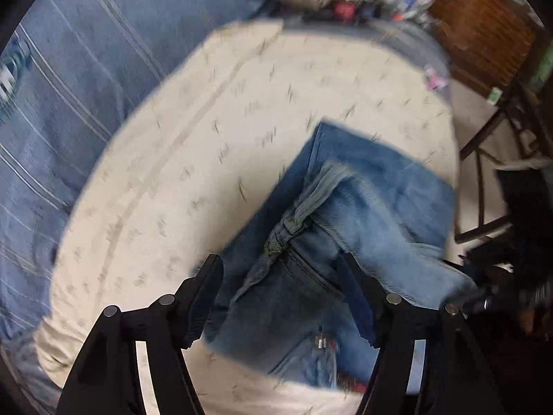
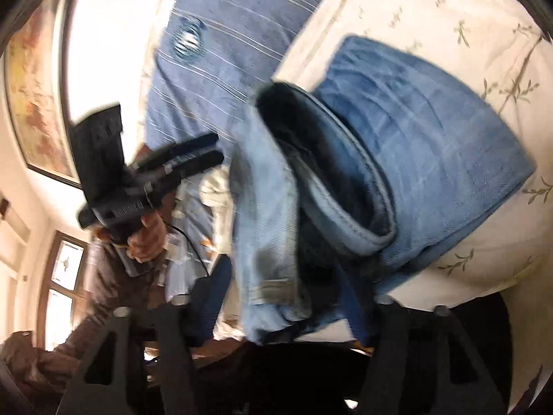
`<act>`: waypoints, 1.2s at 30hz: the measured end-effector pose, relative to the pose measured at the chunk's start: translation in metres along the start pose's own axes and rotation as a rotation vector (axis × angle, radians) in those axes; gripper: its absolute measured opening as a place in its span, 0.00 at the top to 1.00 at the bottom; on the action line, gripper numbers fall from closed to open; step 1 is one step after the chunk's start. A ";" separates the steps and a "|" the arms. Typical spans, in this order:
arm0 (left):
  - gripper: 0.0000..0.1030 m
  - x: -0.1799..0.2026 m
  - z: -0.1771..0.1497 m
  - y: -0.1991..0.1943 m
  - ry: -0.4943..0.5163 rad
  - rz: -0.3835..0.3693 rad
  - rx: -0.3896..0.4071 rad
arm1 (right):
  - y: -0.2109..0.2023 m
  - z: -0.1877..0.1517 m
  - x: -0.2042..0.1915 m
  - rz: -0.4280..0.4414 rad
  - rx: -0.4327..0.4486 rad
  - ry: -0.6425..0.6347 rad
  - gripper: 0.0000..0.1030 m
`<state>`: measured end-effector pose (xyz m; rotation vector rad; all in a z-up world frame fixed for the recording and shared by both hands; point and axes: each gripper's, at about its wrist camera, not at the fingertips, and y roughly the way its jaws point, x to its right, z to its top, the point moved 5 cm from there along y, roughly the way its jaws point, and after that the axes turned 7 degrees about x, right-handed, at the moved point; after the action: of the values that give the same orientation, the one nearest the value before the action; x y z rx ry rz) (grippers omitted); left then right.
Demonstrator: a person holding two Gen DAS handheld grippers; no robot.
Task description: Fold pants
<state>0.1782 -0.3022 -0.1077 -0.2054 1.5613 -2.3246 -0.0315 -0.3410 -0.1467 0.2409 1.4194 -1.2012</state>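
Pants: faded blue denim jeans (image 1: 328, 242) lie partly folded on the cream leaf-print bedsheet (image 1: 207, 138), lower centre, waistband bunched.
Left hand-held gripper (image 1: 281, 297): jaws spread, straddling the denim, likely to pinch a fold.
Right hand-held gripper (image 2: 276, 314): fingertips hidden under denim; state unclear.

The left tongs (image 1: 283, 297) stand wide open, black fingers (image 1: 204, 297) spread well apart and pointing forward and down. In the right wrist view the left tongs (image 2: 211, 152) point rightward, gripped from below by a bare hand (image 2: 147, 238). The right tongs (image 2: 276, 314) show only their linkages; fingertips hidden, state unclear.
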 end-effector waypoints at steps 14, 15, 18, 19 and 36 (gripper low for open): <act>0.47 -0.008 0.000 0.016 -0.105 0.049 0.035 | 0.023 0.027 0.022 -0.184 0.034 -0.200 0.89; 0.47 -0.006 0.000 0.019 -0.099 0.056 0.034 | 0.019 0.028 0.025 -0.153 0.052 -0.160 0.87; 0.48 0.000 -0.003 0.012 -0.059 0.043 0.034 | 0.004 0.031 0.018 -0.079 0.082 -0.130 0.71; 0.48 -0.002 -0.002 0.008 -0.056 0.030 0.037 | -0.004 0.034 0.018 -0.065 0.106 -0.117 0.66; 0.38 -0.002 0.009 0.031 -0.040 -0.127 -0.050 | 0.011 0.026 0.015 -0.099 0.080 -0.132 0.56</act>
<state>0.1889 -0.3198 -0.1322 -0.3709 1.6316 -2.3628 -0.0111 -0.3629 -0.1585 0.1451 1.2829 -1.3324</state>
